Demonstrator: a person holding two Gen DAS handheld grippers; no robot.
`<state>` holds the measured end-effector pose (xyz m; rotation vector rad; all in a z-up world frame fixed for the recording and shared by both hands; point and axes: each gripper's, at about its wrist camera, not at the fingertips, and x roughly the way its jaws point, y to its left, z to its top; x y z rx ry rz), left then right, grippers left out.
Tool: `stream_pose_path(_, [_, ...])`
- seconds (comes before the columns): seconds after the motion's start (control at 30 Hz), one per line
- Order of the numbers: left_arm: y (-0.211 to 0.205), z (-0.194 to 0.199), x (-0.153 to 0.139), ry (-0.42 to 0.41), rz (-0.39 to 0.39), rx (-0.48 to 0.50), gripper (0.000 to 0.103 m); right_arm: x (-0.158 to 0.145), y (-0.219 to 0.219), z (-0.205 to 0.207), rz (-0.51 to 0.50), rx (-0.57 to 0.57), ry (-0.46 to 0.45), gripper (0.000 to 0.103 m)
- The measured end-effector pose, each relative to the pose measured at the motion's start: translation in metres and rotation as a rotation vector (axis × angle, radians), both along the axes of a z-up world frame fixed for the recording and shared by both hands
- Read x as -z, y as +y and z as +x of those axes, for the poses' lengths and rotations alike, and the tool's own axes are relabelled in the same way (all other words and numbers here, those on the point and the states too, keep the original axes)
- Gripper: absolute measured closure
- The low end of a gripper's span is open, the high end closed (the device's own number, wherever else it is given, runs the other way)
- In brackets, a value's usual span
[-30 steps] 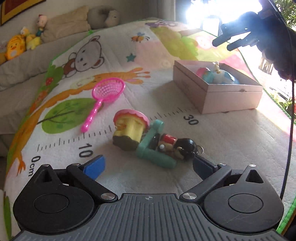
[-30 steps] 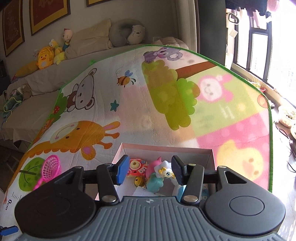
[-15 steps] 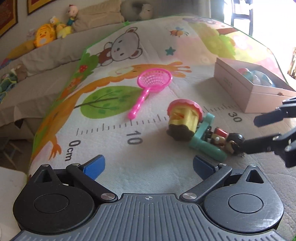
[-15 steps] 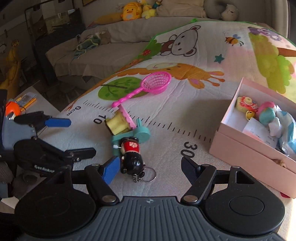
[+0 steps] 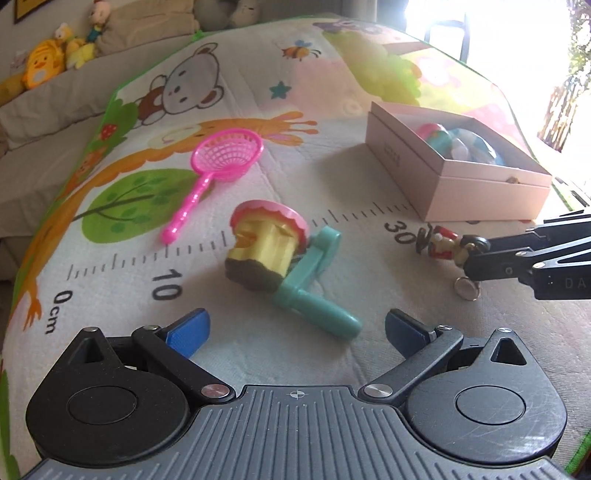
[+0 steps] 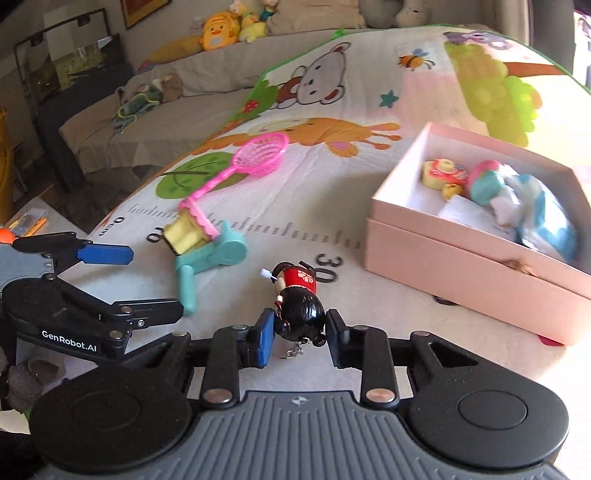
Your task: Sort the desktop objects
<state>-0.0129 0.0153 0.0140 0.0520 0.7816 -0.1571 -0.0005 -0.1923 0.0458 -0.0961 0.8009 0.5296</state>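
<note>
My right gripper (image 6: 298,334) is shut on a small doll keychain (image 6: 300,304) with a black head and red body, held just above the mat; it also shows in the left wrist view (image 5: 445,246). My left gripper (image 5: 295,328) is open and empty, just short of a yellow-and-pink toy with a teal handle (image 5: 284,266), which lies on the mat (image 5: 332,177). A pink net scoop (image 5: 218,166) lies beyond it. An open pink box (image 6: 469,240) holding several toys sits to the right.
The mat has a printed ruler and animal pictures. A sofa with plush toys (image 6: 225,26) runs along the back. A dark stand (image 6: 74,74) is at far left. The left gripper shows in the right wrist view (image 6: 129,280).
My right gripper closed on the doll keychain and carried it right, away from the teal-handled toy, toward the pink box. My left gripper stayed open and shifted slightly.
</note>
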Motion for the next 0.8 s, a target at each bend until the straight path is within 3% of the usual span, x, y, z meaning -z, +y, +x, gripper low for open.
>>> stream_pose_path(0.1, [-0.017, 0.012, 0.005, 0.011, 0.004, 0.036, 0.000, 0.003, -0.029, -0.002, -0.013, 0.092, -0.007, 0.073])
stream_pose_path(0.27, [-0.041, 0.029, 0.008, 0.024, -0.024, 0.096, 0.000, 0.007, -0.057, -0.004, -0.005, 0.212, -0.034, 0.045])
stream_pose_path(0.4, [-0.054, 0.027, 0.004, 0.008, -0.073, 0.189, 0.000, 0.017, -0.063, -0.002, -0.010, 0.265, -0.031, 0.038])
stream_pose_path(0.67, [-0.047, 0.036, 0.012, 0.009, 0.037, 0.126, 0.000, 0.028, -0.059, -0.009, -0.034, 0.269, -0.077, 0.019])
stream_pose_path(0.8, [-0.029, 0.035, 0.009, -0.036, 0.135, 0.063, 0.000, 0.029, -0.057, -0.010, -0.042, 0.264, -0.085, 0.015])
